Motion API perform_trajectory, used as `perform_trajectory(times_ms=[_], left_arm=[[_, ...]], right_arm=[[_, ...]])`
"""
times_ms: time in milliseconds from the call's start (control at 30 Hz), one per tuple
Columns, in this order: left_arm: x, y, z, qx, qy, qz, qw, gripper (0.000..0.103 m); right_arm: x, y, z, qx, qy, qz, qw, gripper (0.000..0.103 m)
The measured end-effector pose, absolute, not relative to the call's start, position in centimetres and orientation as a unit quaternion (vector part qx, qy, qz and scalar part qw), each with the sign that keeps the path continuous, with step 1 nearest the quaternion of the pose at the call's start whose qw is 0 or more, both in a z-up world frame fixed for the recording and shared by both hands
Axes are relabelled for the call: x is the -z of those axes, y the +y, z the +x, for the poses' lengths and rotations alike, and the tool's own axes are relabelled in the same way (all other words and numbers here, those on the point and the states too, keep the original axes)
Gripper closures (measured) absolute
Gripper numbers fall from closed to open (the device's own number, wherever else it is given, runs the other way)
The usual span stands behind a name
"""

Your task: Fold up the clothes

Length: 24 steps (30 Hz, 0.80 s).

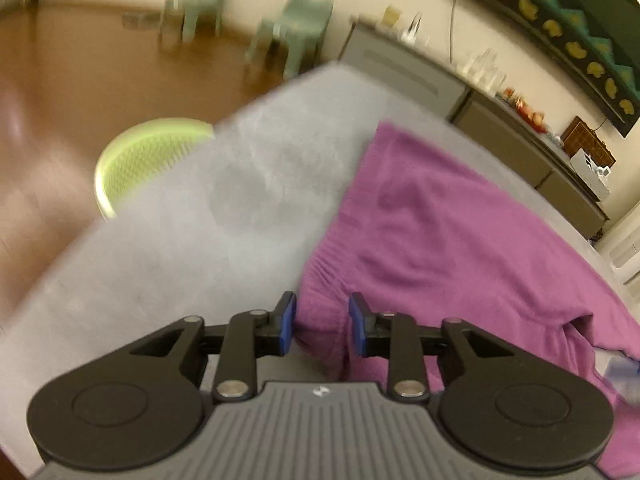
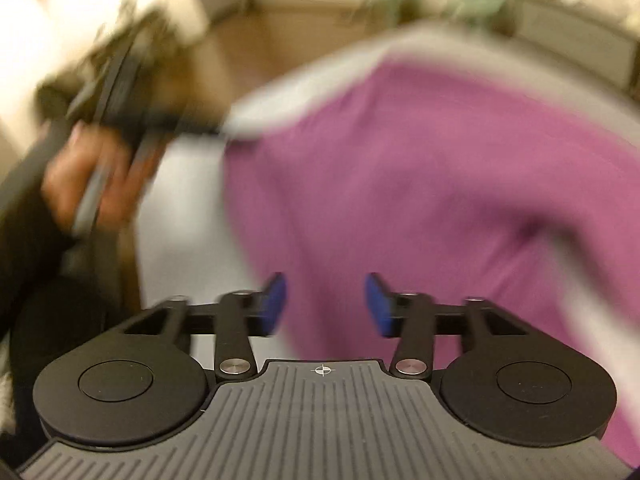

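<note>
A purple garment [image 1: 440,240] with a gathered elastic edge lies spread on the grey table [image 1: 180,248]. My left gripper [image 1: 322,322] hovers at that gathered edge, near the table's front. Its blue pads stand a little apart, with purple cloth showing in the gap, and they do not press on it. In the blurred right wrist view, my right gripper [image 2: 326,304] is open above the purple garment [image 2: 420,160] with nothing held. A hand [image 2: 80,184] holding the other gripper shows at that view's upper left, at the cloth's edge.
A lime-green mesh basket [image 1: 136,164] sits on the brown floor just past the table's left edge. Two green chairs [image 1: 296,32] stand by the far wall. A low grey cabinet [image 1: 420,80] carrying small items runs along the right.
</note>
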<state>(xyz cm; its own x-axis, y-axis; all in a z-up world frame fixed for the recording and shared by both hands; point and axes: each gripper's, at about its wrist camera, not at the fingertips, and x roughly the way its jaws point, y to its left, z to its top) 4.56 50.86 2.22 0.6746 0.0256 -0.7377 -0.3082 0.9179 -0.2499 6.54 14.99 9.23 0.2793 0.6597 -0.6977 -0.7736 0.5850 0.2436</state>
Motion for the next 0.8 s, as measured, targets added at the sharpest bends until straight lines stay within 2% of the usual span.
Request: perform_trajectory(times_ms=[100,200,267,367,433,500,567,633,667,700,800], left_arm=[[-4.6,49.6,3.5,-0.158,0.342,-0.111,0.92,0.074],[-6.1,47.7,3.1,-0.148,0.298,-0.08,0.94,0.074],[-5.4,45.6,4.1,-0.069,0.317,-0.074,0.943,0.073],[-2.0,42.2,6.2,0.009,0.393,-0.014,0.919,0.072],[-0.5,40.9,6.9,0.024,0.415,0.03,0.909,0.072],[0.3,40.4,7.0,0.031,0.415,0.058,0.907,0.071],[0.2,41.2,7.1,0.03,0.418,0.043,0.907,0.071],[-0.3,41.8,6.4,0.02,0.408,0.037,0.912,0.072],[-0.6,42.1,6.1,0.016,0.403,0.034,0.915,0.073],[-1.2,42.1,6.0,0.023,0.391,0.025,0.92,0.073],[-2.0,40.8,6.0,0.051,0.378,0.022,0.924,0.072]], right_arm=[[-11.0,16.3,11.5,-0.366,0.363,-0.046,0.856,0.033],[-8.5,20.3,16.3,-0.29,0.371,-0.104,0.876,0.032],[-6.1,22.9,19.1,-0.265,0.387,-0.133,0.873,0.032],[-2.7,24.3,23.8,-0.238,0.44,-0.115,0.858,0.035],[-1.8,24.4,26.3,-0.208,0.439,-0.117,0.866,0.025],[-1.6,24.1,29.0,-0.175,0.436,-0.098,0.877,0.024],[-1.6,24.0,30.9,-0.154,0.435,-0.088,0.883,0.022],[-2.2,24.1,31.3,-0.153,0.441,-0.101,0.879,0.026],[-2.9,23.9,30.7,-0.157,0.437,-0.101,0.88,0.036],[-3.8,23.7,29.6,-0.165,0.427,-0.096,0.884,0.039],[-4.2,25.2,26.3,-0.249,0.432,-0.085,0.863,0.037]])
